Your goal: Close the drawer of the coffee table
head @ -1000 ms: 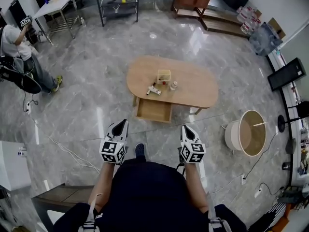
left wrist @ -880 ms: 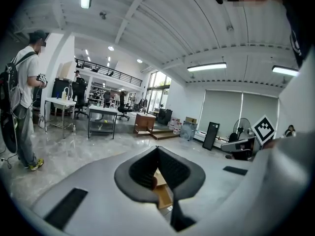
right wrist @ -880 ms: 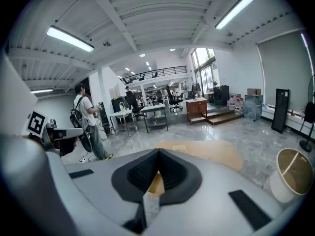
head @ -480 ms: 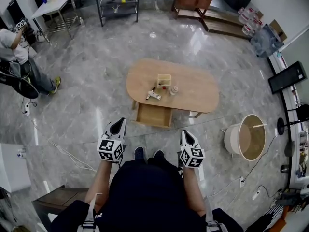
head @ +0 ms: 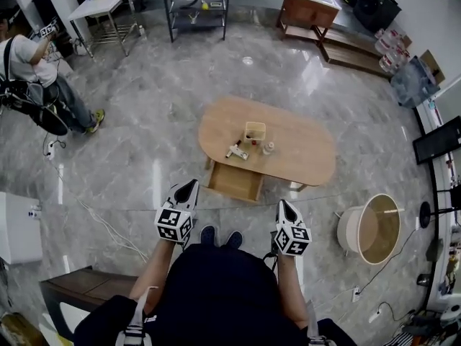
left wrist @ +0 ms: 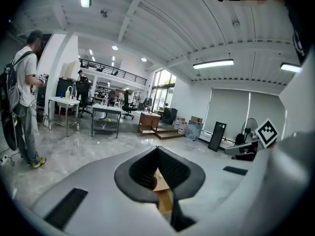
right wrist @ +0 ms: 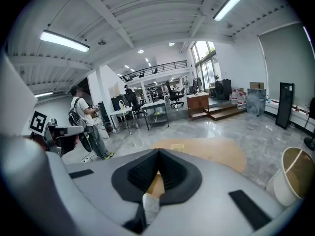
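Change: both grippers and the person's feet sit nearer the counter [head: 302,146] than a second ago; the person has stepped up to it.
Drawer: the drawer [head: 234,181] is pulled out from the counter's near long side, under its left half, same as before. Nothing has touched it.
Left gripper: the left gripper [head: 189,187] has its jaws together on nothing. It is held low, near the drawer's front left corner but apart from it.
Right gripper: the right gripper [head: 283,206] also has its jaws together and is empty. It is off to the drawer's right and further back, with no contact.
Left gripper view: a wood-coloured patch shows past the jaws, probably the drawer, but it is too small to be sure.
On counter: a small wooden box [head: 254,132], a white tool [head: 235,152] and a small jar [head: 268,148], all unmoved.
Task meaning: only the approach is done. The close has not started, and the next step is likely a gripper against the drawer front, pushing in.
Bystander: a person [head: 32,60] stands far left, well apart.
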`<action>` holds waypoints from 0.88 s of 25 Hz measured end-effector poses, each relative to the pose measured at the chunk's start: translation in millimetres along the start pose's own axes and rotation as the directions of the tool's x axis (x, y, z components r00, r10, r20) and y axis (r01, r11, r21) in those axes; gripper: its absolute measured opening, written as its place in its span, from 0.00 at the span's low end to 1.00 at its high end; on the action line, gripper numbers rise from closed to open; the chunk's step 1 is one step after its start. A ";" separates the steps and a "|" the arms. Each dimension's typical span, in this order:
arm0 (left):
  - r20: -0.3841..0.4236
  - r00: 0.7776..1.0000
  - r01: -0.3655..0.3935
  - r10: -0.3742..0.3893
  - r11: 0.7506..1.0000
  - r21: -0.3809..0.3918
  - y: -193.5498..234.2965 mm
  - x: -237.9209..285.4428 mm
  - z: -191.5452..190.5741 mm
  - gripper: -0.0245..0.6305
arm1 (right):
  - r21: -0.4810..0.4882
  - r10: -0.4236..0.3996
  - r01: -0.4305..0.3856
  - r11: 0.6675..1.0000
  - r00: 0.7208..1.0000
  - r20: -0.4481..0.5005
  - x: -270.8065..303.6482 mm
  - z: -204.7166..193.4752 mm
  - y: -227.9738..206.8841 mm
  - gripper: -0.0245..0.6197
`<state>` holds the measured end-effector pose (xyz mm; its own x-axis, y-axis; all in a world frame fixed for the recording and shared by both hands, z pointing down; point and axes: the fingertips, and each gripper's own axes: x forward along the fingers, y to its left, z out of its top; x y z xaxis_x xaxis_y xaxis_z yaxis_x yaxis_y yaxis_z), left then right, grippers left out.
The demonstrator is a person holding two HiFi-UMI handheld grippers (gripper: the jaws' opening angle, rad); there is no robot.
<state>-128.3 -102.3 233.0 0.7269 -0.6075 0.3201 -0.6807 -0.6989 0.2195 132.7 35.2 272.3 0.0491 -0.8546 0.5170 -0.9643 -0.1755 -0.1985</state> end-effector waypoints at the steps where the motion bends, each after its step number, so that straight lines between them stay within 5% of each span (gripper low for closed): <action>1: -0.005 1.000 0.000 0.000 1.000 -0.004 -0.9 -0.2 -2.1 0.07 | -0.001 0.004 -0.004 1.000 1.000 -0.002 0.3 -1.5 0.6 0.08; 22: -0.035 0.997 -0.065 0.067 0.996 0.055 -24.9 16.7 -14.8 0.07 | -0.025 0.131 -0.133 0.991 0.990 -0.057 24.4 -15.6 -1.9 0.08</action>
<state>-100.6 -89.4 246.5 0.6760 -0.6395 0.3660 -0.7206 -0.6774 0.1474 131.7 22.3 298.3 -0.0928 -0.8408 0.5333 -0.9685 -0.0482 -0.2444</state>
